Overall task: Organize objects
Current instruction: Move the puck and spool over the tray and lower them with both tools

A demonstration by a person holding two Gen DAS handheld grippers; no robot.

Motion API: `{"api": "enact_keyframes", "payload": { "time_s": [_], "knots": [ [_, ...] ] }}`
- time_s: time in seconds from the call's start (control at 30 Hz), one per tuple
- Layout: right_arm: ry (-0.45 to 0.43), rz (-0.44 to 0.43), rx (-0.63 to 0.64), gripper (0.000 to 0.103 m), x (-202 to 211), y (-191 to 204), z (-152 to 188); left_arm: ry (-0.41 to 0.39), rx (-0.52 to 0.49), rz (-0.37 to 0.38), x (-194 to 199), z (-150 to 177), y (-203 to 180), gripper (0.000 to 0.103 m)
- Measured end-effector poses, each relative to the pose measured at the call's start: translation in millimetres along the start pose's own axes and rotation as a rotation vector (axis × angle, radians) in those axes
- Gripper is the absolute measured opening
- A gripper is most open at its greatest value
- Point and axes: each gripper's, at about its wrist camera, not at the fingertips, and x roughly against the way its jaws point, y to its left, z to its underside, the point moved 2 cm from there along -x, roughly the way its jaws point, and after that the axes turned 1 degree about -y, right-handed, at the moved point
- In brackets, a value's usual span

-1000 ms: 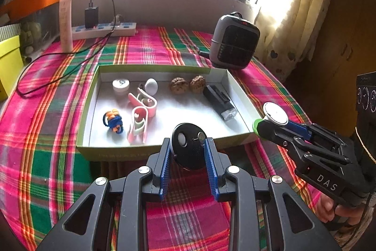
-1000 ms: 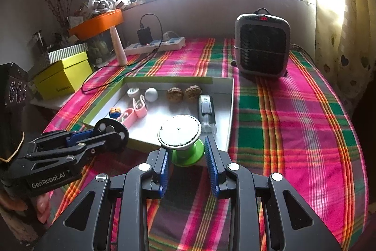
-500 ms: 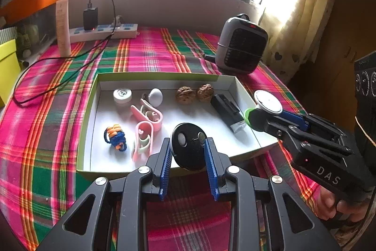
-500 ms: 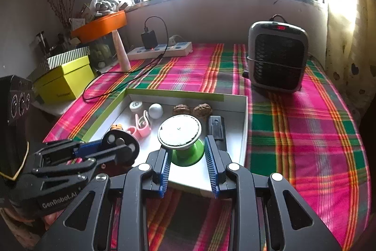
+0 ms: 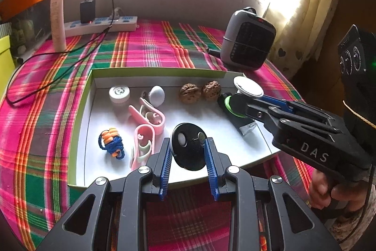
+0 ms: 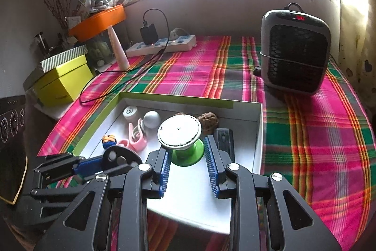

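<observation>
My left gripper [image 5: 188,148] is shut on a black round disc [image 5: 189,146] with two small buttons, held over the near part of the white tray [image 5: 85,95]. My right gripper [image 6: 186,146] is shut on a green stand with a white round top [image 6: 179,129], above the tray's right side. In the left wrist view that stand [image 5: 248,87] hangs over a black lighter [image 5: 237,120]. In the tray lie two pink clips [image 5: 146,120], a blue and orange knot [image 5: 111,142], a white jar [image 5: 119,93], a white ball [image 5: 157,93] and two walnuts [image 5: 199,91].
A grey fan heater [image 6: 296,55] stands at the back right on the plaid cloth [image 6: 317,133]. A power strip [image 5: 101,24] with a charger and cable lies at the back left, beside a white tube [image 5: 57,20]. A yellow box [image 6: 63,82] sits left of the table.
Both grippers have moved forward over the tray with their objects still held. The green stand now hangs above the lighter; the black disc is above the tray floor.
</observation>
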Motion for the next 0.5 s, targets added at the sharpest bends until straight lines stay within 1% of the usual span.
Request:
{"api": "enact_keyframes", "payload": {
  "time_s": [0.5],
  "knots": [
    [0.052, -0.024, 0.005, 0.03, -24.4, -4.9, -3.1, 0.019, -0.003, -0.005, -11.7, -1.5, 1.2, 0.026]
  ]
}}
